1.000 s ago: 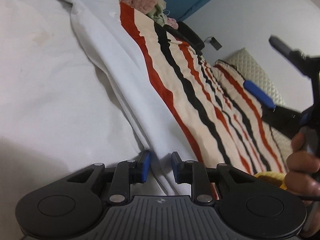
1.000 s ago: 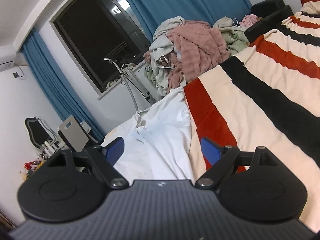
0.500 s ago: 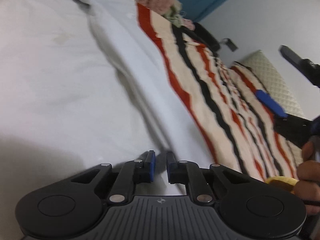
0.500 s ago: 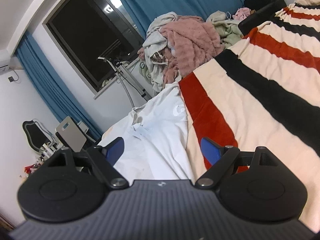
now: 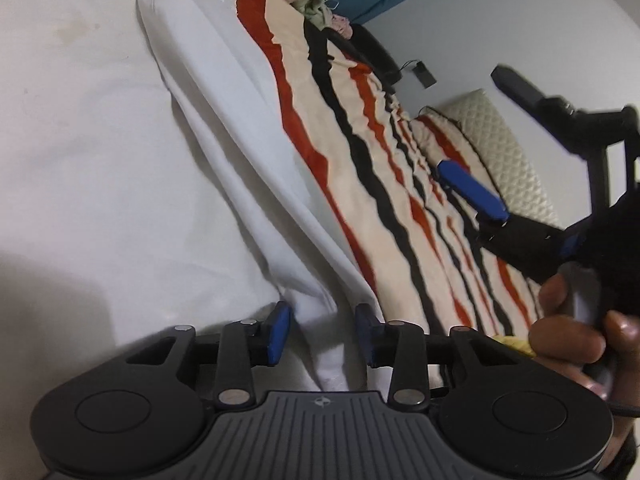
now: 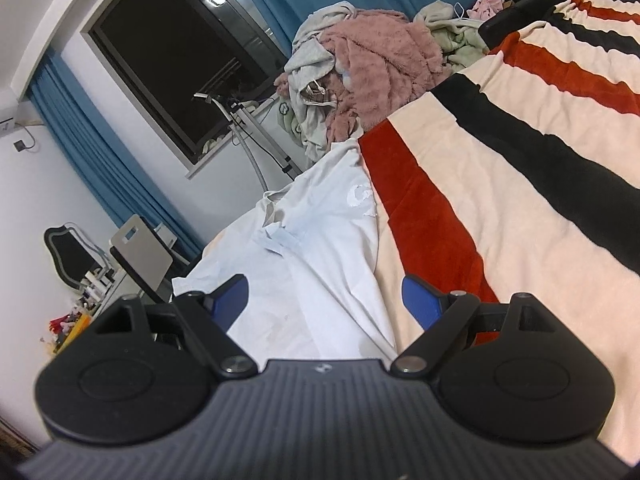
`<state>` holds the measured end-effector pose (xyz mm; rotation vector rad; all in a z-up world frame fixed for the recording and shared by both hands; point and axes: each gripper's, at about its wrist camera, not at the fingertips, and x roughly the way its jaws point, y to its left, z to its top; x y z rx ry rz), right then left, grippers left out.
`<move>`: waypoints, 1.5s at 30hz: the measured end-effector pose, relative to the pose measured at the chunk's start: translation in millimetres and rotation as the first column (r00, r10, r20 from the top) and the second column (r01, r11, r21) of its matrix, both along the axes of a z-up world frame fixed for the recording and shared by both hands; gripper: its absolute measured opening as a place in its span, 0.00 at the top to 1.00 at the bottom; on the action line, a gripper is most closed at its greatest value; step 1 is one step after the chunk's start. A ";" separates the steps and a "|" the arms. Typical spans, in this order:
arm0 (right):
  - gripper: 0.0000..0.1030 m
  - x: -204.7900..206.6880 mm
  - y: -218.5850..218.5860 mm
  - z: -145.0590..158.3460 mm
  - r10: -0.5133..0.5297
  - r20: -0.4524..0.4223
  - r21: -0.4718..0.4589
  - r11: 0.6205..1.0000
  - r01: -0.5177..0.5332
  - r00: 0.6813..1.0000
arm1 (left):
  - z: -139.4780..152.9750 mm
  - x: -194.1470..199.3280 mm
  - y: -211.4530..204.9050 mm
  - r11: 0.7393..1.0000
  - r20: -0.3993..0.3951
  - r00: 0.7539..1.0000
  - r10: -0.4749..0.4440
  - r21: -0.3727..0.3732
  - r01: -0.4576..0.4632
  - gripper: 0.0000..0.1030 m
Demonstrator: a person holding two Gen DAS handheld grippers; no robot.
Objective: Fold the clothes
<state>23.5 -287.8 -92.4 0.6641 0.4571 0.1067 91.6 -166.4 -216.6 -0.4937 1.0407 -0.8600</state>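
Garment: white shirt (image 5: pixel 224 128) lies spread along the left and centre of the left wrist view, its right edge overlapping the striped blanket (image 5: pixel 400 184).
Containers: no bin or basket seen; a loose clothes pile (image 6: pixel 372 68) sits at upper centre of the right wrist view, beyond the shirt's collar end.
Left gripper (image 5: pixel 323 334): low at bottom centre, jaws partly open, a fold of shirt hem between the blue pads (image 5: pixel 278 330); gripping nothing.
Right gripper (image 6: pixel 324 302): jaws wide apart, empty, hovering above the shirt at lower centre.
Right hand (image 5: pixel 576 320): wrapped round the handle, right edge of the left wrist view.
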 end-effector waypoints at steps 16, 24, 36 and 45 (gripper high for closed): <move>0.17 -1.7 12.6 6.7 0.015 0.044 -0.132 0.991 -0.009 0.999 | 62.0 -37.2 57.7 0.982 0.071 0.979 0.189 0.004 -0.190 0.96; 0.17 0.3 26.9 4.3 0.061 0.020 -0.173 0.983 -0.057 0.998 | 70.5 -33.7 123.2 0.930 0.011 0.951 0.310 0.205 -0.306 0.96; 0.17 -9.5 56.8 12.2 0.102 0.073 -0.359 0.931 -0.069 0.992 | 94.6 -50.1 95.6 0.846 0.312 0.930 0.192 0.429 -0.318 0.47; 0.18 -20.0 63.1 19.3 0.091 0.166 -0.396 0.918 -0.018 0.982 | 174.5 -42.3 66.2 0.801 0.636 0.754 0.161 0.362 -0.477 0.00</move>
